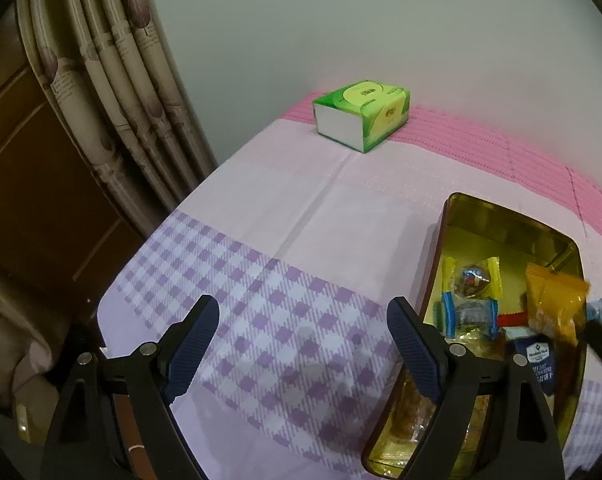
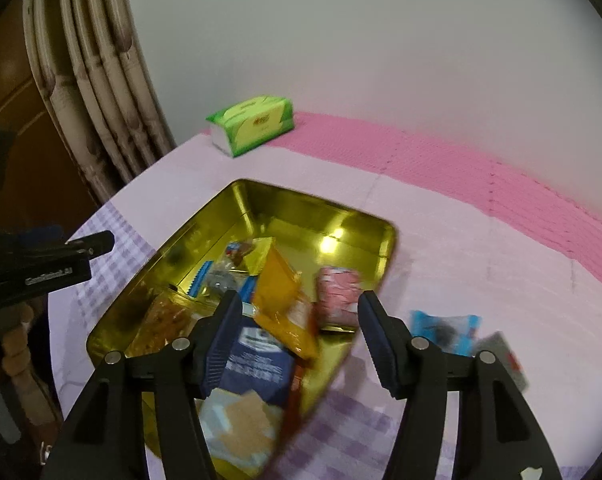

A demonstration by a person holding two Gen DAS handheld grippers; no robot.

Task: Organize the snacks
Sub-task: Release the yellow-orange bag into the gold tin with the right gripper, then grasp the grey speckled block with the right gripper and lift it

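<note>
A table draped in a lilac cloth (image 1: 301,200), checked purple at its near end, carried a gold tin (image 2: 237,216). Well beyond the tin, on a pink mat (image 2: 441,156) along the wall, sat a green tissue box (image 1: 361,114). Just right of the tin lay a blue wrapped snack (image 2: 441,330).

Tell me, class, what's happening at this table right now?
A person with a hand-held gripper in each hand is sorting snacks into a gold rectangular metal tin on a purple checked tablecloth. The right hand-held gripper hangs open over the tin, above an orange snack packet. The left hand-held gripper is open and empty. A blue wrapped snack lies outside the tin.
</note>
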